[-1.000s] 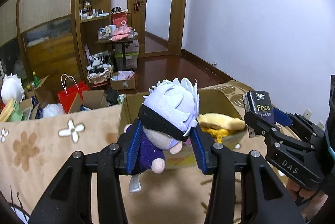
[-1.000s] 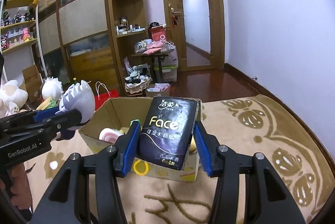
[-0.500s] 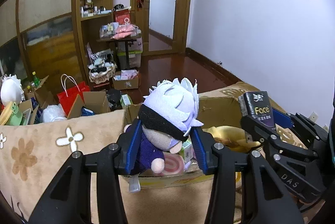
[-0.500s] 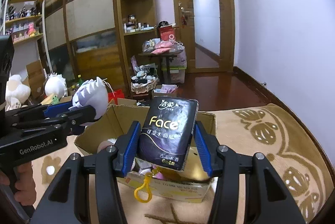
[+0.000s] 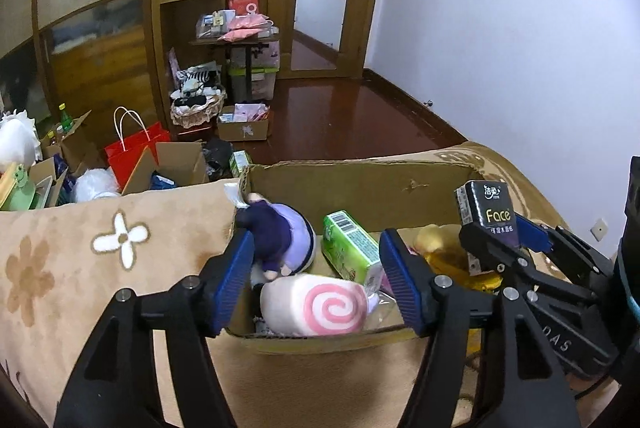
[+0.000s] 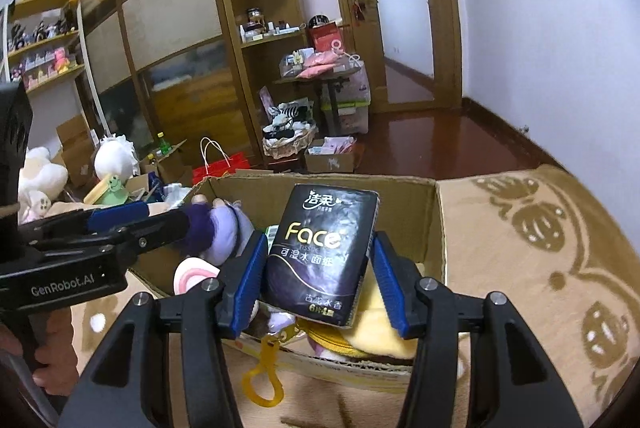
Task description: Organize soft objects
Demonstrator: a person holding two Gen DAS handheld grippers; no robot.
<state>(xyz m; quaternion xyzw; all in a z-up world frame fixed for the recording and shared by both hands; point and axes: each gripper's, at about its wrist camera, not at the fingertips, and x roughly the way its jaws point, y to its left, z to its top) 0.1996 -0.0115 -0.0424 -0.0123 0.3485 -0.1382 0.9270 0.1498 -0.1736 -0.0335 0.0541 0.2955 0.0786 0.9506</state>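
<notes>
Beige carpet-like fabric [image 5: 100, 268] with pale flower shapes spreads under an open cardboard box [image 5: 360, 188], the landmark for everything else. Nearest the viewer, at the box's front edge, the left gripper [image 5: 316, 280] hangs over the opening with its blue pads spread apart; its jaws have just been opening and nothing is pressed between them. Below it inside the box lie a pink-swirl roll plush [image 5: 316, 304], a purple doll [image 5: 280, 240] tipped against the box's left wall and touching only the left pad, and a green tissue pack [image 5: 352, 248] leaning toward the middle. A yellow plush [image 5: 440, 244] sits in the box's right side. Also over the front edge, toward the right, the right gripper [image 6: 318, 276] is clenched on a black pack of Face tissues [image 6: 320, 252], held upright above the box's contents, not resting on them. A yellow plastic clip [image 6: 262, 376] dangles over the box's front wall. Beyond the box, a red paper bag [image 5: 136, 148], smaller cartons and a basket [image 5: 196, 104] stand on dark wooden floor before wooden shelves and a door.
</notes>
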